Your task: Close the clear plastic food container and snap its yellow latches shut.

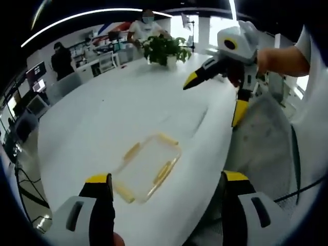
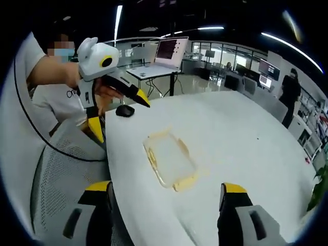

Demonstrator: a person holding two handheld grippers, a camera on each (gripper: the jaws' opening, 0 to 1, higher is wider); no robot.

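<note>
Left gripper view
Left tool (image 1: pixel 166 187): its two jaws are standing wide apart at the bottom, gripping nothing.
Container (image 1: pixel 148 166): a clear plastic box with yellow latches is lying flat on the white surface (image 1: pixel 102 118), just beyond the left tool's jaws and between them.
Right tool (image 1: pixel 212 87): it is hanging in the air beyond the container, off the surface's edge, with its yellow-tipped jaws spread open and empty; a hand (image 1: pixel 266 59) is holding it.
Plant (image 1: pixel 166 48): a potted plant is standing at the far end of the surface, well apart from the container.
Chair (image 1: pixel 261 138): a grey mesh chair is sitting beside the surface, under the right tool.

Right gripper view
Right tool (image 2: pixel 166 187): the jaws are standing open, holding nothing.
Container (image 2: pixel 170 159): it is resting on the surface (image 2: pixel 236 138), just ahead of the jaws.
Left tool (image 2: pixel 119 110): it is being held above the surface's far edge beyond the container, jaws parted and empty.
Mouse (image 2: pixel 125 110): a dark mouse is lying beyond the container, near the left tool.
Laptop (image 2: pixel 166 54): it is standing open on a desk far behind the container.
</note>
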